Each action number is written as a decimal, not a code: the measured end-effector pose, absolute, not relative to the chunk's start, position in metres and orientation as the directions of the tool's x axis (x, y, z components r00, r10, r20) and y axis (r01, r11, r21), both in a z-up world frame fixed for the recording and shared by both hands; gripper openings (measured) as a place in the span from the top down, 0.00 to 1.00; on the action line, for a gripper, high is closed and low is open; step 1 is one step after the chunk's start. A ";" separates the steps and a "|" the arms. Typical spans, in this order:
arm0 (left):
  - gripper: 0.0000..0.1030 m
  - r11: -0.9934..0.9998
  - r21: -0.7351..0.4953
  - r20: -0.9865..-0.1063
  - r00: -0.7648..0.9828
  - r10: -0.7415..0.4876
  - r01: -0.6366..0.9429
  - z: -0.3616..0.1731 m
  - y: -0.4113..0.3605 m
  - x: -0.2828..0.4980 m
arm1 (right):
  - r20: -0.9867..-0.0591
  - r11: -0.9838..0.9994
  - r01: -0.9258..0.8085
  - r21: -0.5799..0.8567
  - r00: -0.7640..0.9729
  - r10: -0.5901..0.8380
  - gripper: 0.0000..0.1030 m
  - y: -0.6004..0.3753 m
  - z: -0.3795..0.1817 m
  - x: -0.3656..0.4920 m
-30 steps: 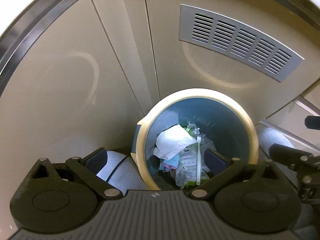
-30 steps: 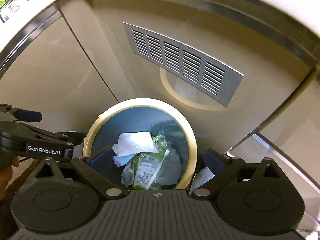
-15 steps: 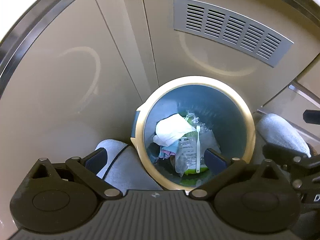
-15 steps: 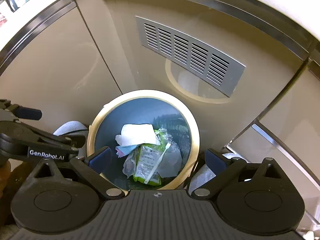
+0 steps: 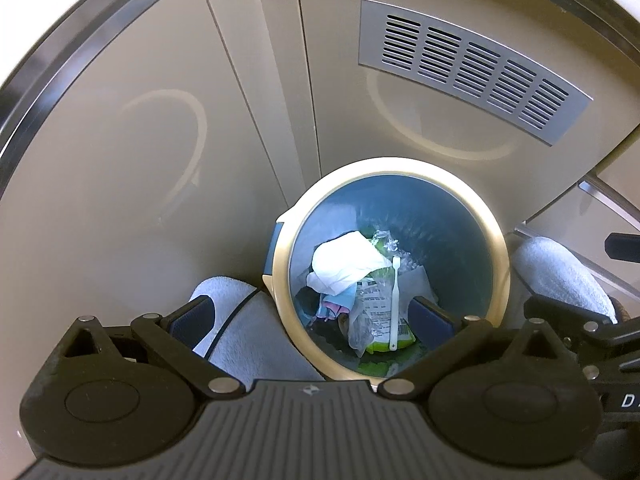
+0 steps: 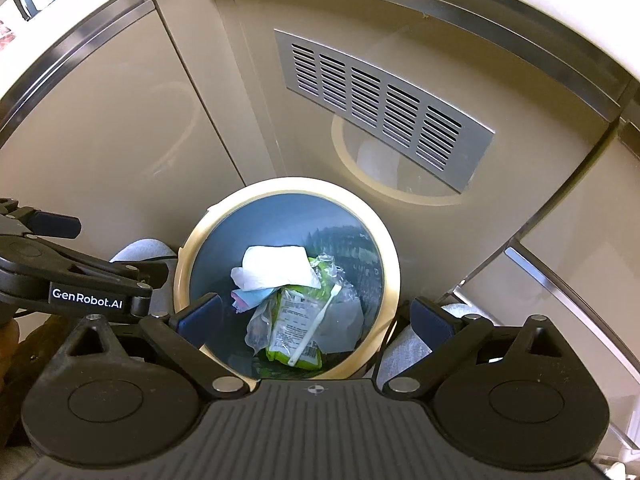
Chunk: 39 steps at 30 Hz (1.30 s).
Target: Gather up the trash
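Note:
A round blue bin with a cream rim (image 5: 502, 240) (image 6: 394, 276) stands on the floor against a beige cabinet. Inside lie a white crumpled tissue (image 5: 346, 262) (image 6: 276, 268), a green snack wrapper (image 5: 378, 312) (image 6: 292, 332), a white toothbrush (image 5: 395, 300) (image 6: 316, 326) and clear plastic. My left gripper (image 5: 312, 314) is open and empty above the bin's left rim. My right gripper (image 6: 316, 316) is open and empty above the bin. The left gripper's body also shows in the right wrist view (image 6: 80, 280).
A metal vent grille (image 5: 472, 64) (image 6: 388, 104) sits in the cabinet panel behind the bin. The person's feet in grey slippers (image 5: 248, 336) (image 5: 560, 272) stand on either side of the bin. A counter edge runs along the top.
Both grippers have risen and pulled back a little from the bin; more of the cabinet and slippers shows. Both stay open and the trash in the bin has not moved.

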<state>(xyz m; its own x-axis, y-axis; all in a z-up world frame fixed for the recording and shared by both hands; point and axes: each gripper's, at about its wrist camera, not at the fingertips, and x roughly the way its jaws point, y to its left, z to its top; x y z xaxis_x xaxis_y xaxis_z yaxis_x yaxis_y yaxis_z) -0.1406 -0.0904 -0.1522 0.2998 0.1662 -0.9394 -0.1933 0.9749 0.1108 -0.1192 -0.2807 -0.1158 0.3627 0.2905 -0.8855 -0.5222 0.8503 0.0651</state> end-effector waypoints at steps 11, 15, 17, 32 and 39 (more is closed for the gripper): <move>0.00 0.975 0.109 -0.941 0.295 0.164 -0.195 -0.153 -0.091 -0.140 | -0.893 0.855 -0.513 0.072 0.349 0.285 0.00 -0.281 -0.121 -0.118; 0.00 0.975 0.109 -0.942 0.294 0.164 -0.195 -0.153 -0.091 -0.140 | -0.894 0.856 -0.512 0.072 0.347 0.283 0.00 -0.280 -0.121 -0.118; 0.00 0.975 0.109 -0.941 0.295 0.165 -0.195 -0.153 -0.091 -0.140 | -0.895 0.857 -0.511 0.073 0.346 0.282 0.00 -0.281 -0.121 -0.117; 0.00 0.976 0.108 -0.940 0.300 0.162 -0.189 -0.152 -0.091 -0.142 | -0.888 0.866 -0.496 0.064 0.367 0.276 0.00 -0.283 -0.119 -0.118; 0.00 0.979 0.100 -0.942 0.298 0.151 -0.179 -0.155 -0.089 -0.141 | -0.893 0.870 -0.490 0.058 0.365 0.265 0.00 -0.283 -0.119 -0.117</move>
